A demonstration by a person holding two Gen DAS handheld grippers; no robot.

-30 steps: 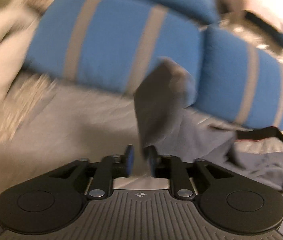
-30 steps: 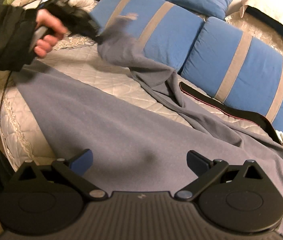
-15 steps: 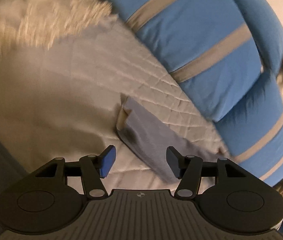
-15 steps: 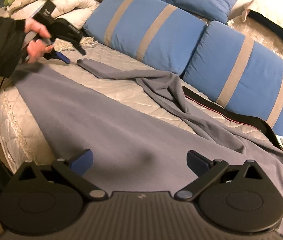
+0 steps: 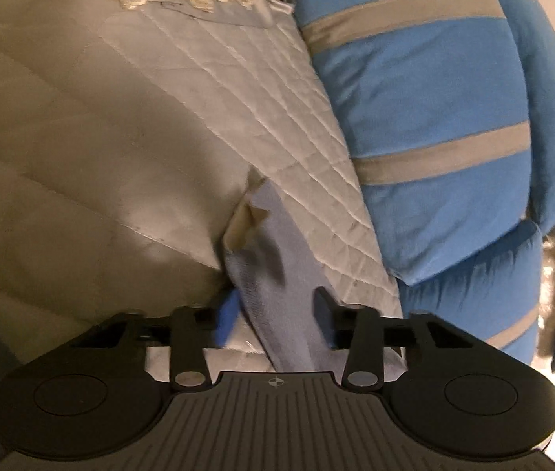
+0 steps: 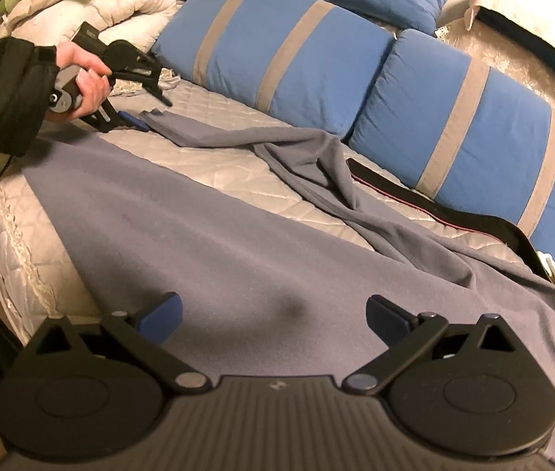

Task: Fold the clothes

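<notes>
Right wrist view: we've got the grey-blue garment (image 6: 261, 259) spread across the quilted bed (image 6: 238, 172), unfolded. Right gripper (image 6: 273, 314) hovers spread wide, holding nothing; left gripper (image 5: 273, 306) straddles the sleeve end (image 5: 269, 251), unclenched.

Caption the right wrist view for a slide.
Right gripper open above grey garment; left gripper at its sleeve.

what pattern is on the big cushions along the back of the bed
Blue with tan-grey stripes across each cushion; clearest in the right wrist view.
</notes>
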